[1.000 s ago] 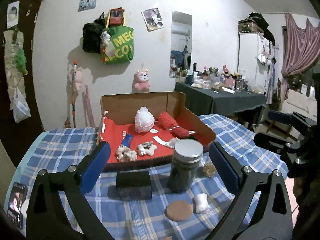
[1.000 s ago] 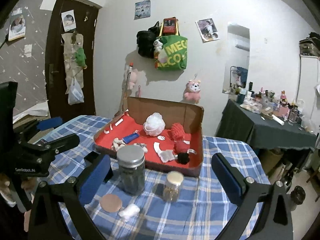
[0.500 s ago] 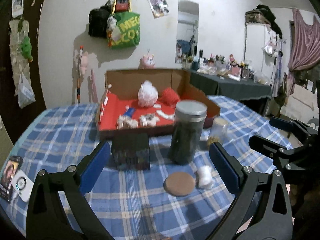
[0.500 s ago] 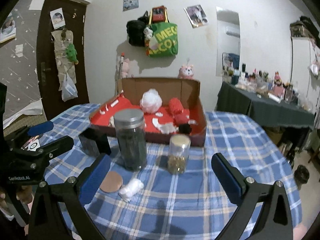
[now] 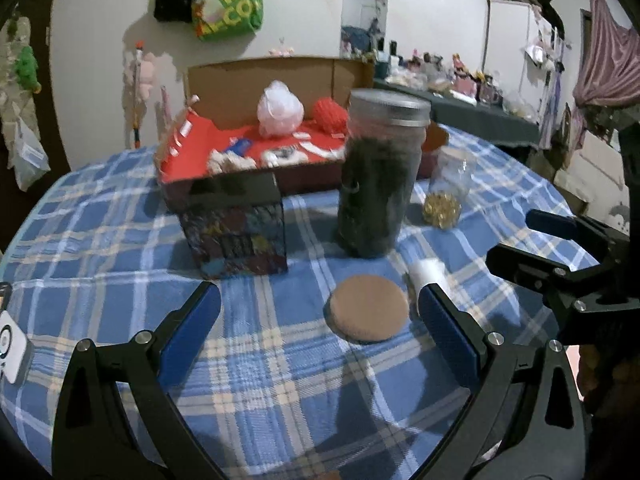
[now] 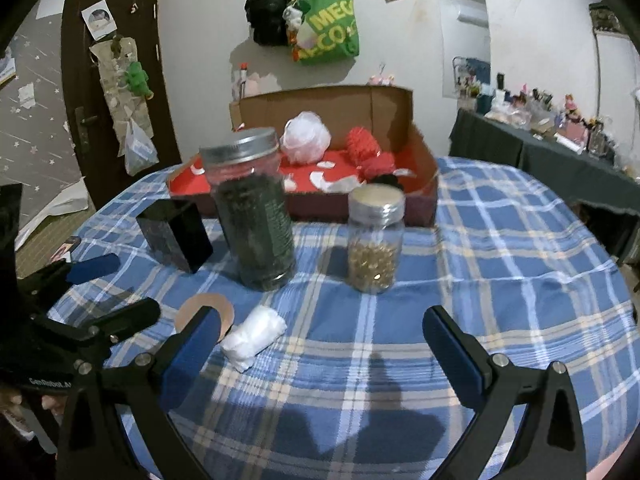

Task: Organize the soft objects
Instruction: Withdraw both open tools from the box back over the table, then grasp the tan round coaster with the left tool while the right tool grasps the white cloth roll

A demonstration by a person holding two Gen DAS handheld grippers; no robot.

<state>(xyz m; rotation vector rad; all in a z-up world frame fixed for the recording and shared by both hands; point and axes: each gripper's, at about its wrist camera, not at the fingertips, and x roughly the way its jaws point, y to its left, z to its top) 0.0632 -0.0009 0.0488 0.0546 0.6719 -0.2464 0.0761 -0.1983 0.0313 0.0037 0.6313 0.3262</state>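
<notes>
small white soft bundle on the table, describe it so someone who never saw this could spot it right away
On the blue plaid tablecloth, look in front of the tall dark glass jar with a metal lid, toward the near edge. A small crumpled white cloth-like bundle lies there beside a flat round brown pad. It is the only white, lumpy thing outside the red-lined cardboard box.

Both fisheye views sit low over the near edge of the worktop (image 5: 100, 240), facing 12 o'clock toward the cardboard box (image 5: 256, 80) and the wall. The left wrist view sits close to the tan disc (image 5: 368, 308); the right wrist view looks from further right. Both share the tall dark jar (image 6: 256, 216), box and disc.
</notes>
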